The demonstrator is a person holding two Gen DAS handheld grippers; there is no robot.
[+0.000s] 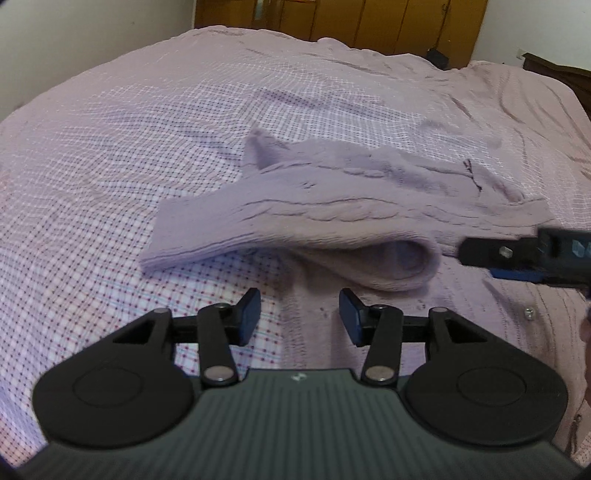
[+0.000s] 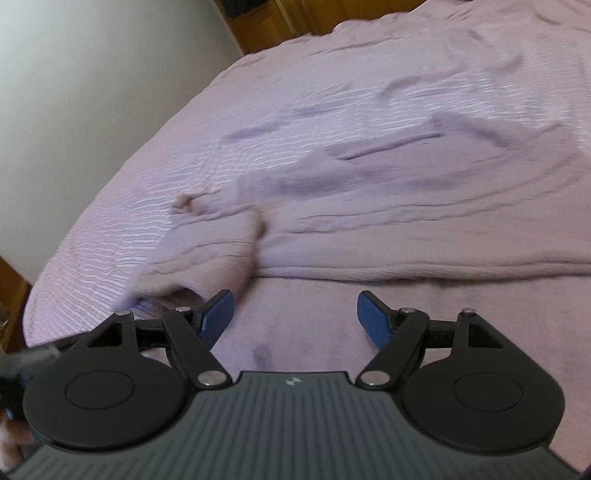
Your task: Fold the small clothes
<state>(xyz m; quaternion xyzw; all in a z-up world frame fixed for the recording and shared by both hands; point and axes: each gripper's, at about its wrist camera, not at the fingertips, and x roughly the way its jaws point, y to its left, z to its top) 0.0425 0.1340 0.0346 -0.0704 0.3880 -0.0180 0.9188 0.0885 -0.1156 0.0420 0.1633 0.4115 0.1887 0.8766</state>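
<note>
A small lilac knit sweater (image 1: 332, 206) lies crumpled on the bed, one sleeve stretched to the left and a rolled cuff opening toward me. My left gripper (image 1: 299, 314) is open and empty just in front of that cuff. The right gripper shows in the left wrist view (image 1: 517, 254) at the sweater's right edge. In the right wrist view the sweater (image 2: 369, 221) is blurred. My right gripper (image 2: 295, 317) is open with its blue pads (image 2: 218, 317) spread, and the left pad is at the sweater's near folded part.
The bed is covered with a pink checked sheet (image 1: 129, 147). Wooden wardrobes (image 1: 351, 22) stand behind the bed and a white wall (image 2: 74, 92) is beside it. A dark wooden headboard (image 1: 561, 77) is at the far right.
</note>
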